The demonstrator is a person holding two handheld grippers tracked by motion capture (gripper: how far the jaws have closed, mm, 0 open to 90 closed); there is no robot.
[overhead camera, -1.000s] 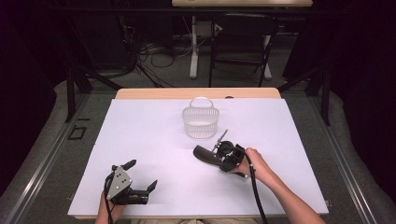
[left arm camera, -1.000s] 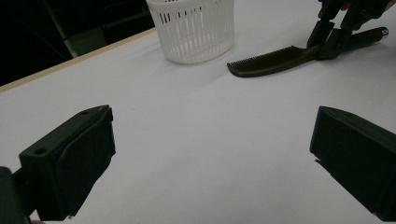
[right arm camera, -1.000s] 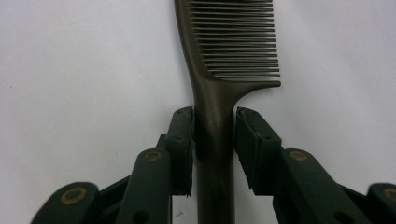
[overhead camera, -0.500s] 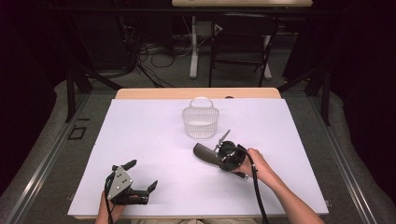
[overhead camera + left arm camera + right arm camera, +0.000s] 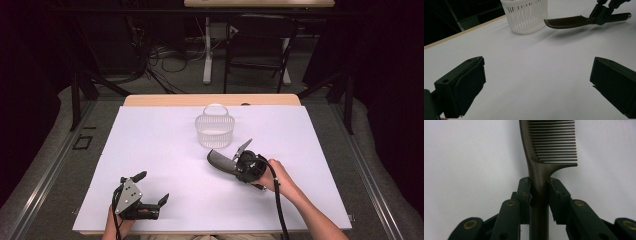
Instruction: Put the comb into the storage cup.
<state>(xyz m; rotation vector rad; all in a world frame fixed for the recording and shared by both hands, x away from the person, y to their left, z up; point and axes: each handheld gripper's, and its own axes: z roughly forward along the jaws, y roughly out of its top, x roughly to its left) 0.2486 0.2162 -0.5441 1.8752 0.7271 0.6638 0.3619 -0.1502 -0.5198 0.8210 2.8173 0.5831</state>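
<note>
Taking the white basket (image 5: 215, 131) as the landmark, the left gripper (image 5: 150, 187) lies on the white table cover (image 5: 150, 140) well to the basket's near left, close to the table's front edge, with the person's left hand (image 5: 117, 222) behind it. Its jaws stand wide apart with nothing between them; in the left gripper view the two black pads (image 5: 471, 82) frame bare cover, and the basket (image 5: 525, 15) stands beyond them.

Just on the near side of the basket, a little to its right, the dark comb (image 5: 221, 162) is held above the cover, its toothed end pointing left and close to the basket's foot without touching it. The right gripper (image 5: 240, 162) grips it, held by the right hand (image 5: 275, 177). In the right gripper view its jaws are pressed against both sides of the comb (image 5: 541, 177) at the neck, where the handle meets the teeth, having just closed a little further on it.
</note>
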